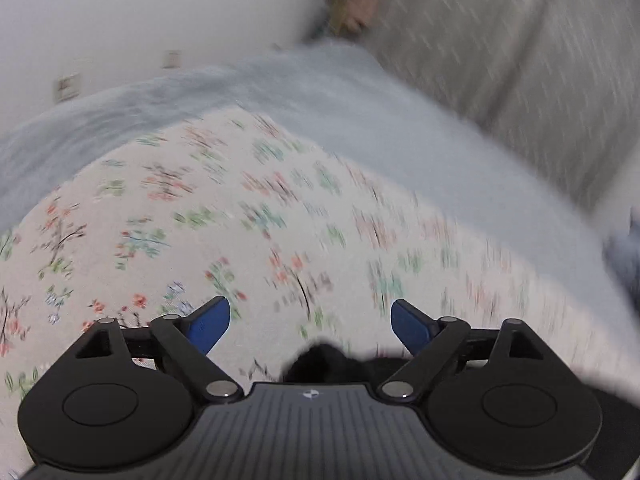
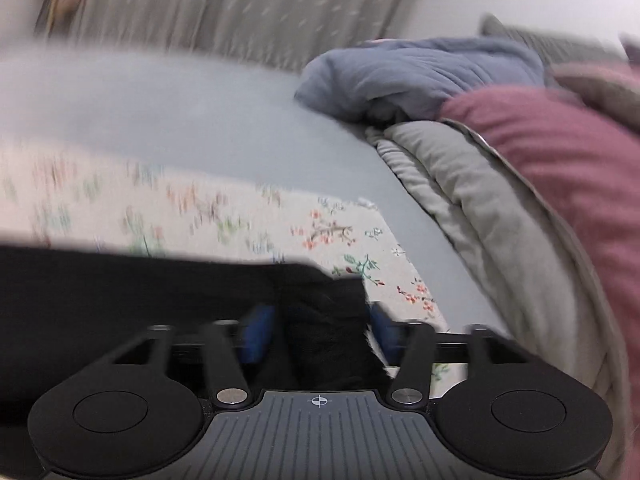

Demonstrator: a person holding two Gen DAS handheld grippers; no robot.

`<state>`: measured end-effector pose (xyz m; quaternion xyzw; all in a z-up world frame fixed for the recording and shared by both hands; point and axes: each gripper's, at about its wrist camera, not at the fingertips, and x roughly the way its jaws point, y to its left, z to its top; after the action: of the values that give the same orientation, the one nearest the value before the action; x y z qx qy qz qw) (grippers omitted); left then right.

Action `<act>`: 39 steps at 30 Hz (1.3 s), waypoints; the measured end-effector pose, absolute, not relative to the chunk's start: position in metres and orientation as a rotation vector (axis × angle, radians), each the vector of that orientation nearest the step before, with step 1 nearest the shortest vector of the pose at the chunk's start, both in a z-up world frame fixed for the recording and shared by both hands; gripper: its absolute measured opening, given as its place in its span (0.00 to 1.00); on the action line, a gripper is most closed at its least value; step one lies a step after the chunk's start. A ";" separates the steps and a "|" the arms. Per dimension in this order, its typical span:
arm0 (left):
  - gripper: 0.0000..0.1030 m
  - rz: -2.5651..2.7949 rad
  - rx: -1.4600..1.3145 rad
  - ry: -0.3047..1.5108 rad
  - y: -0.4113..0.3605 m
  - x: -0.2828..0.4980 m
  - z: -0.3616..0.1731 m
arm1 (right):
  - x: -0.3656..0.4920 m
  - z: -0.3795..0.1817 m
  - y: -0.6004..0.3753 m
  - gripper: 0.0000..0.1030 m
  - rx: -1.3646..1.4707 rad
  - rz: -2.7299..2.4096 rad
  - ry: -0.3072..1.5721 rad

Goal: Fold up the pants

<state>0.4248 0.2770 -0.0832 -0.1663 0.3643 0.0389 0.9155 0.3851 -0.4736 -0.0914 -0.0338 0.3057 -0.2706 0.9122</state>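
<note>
The black pants (image 2: pixel 120 300) lie on a floral cloth (image 2: pixel 200 216) spread over a bed. In the right wrist view they fill the lower left, and a corner of them runs between my right gripper's (image 2: pixel 322 334) blue fingers (image 2: pixel 258 334), which stand apart around the fabric. In the left wrist view only a small edge of the pants (image 1: pixel 320 364) shows just below and behind my left gripper (image 1: pixel 310 320), which is open and empty above the floral cloth (image 1: pixel 240 220). Both views are blurred by motion.
A pale blue sheet (image 1: pixel 360 112) covers the bed beyond the floral cloth. A blue-grey garment (image 2: pixel 420 76), a grey quilt (image 2: pixel 480 200) and a pink blanket (image 2: pixel 560 152) are heaped at the right. A grey patterned curtain (image 1: pixel 500 40) hangs behind.
</note>
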 end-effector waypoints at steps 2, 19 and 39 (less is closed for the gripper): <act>1.00 0.046 -0.302 0.773 0.260 0.430 -0.091 | 0.381 -0.081 -0.477 0.67 -0.028 -0.553 0.626; 0.59 0.208 -0.180 0.533 0.232 0.425 -0.080 | 0.358 -0.045 -0.473 0.06 -0.068 -0.427 0.576; 0.90 0.376 -0.226 0.493 0.254 0.428 -0.084 | 0.335 -0.082 -0.531 0.45 0.295 -0.455 0.527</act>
<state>0.4280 0.2540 -0.0843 -0.1109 0.2423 0.1846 0.9460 0.3347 -0.5310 -0.0820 0.1441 0.2572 -0.2221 0.9294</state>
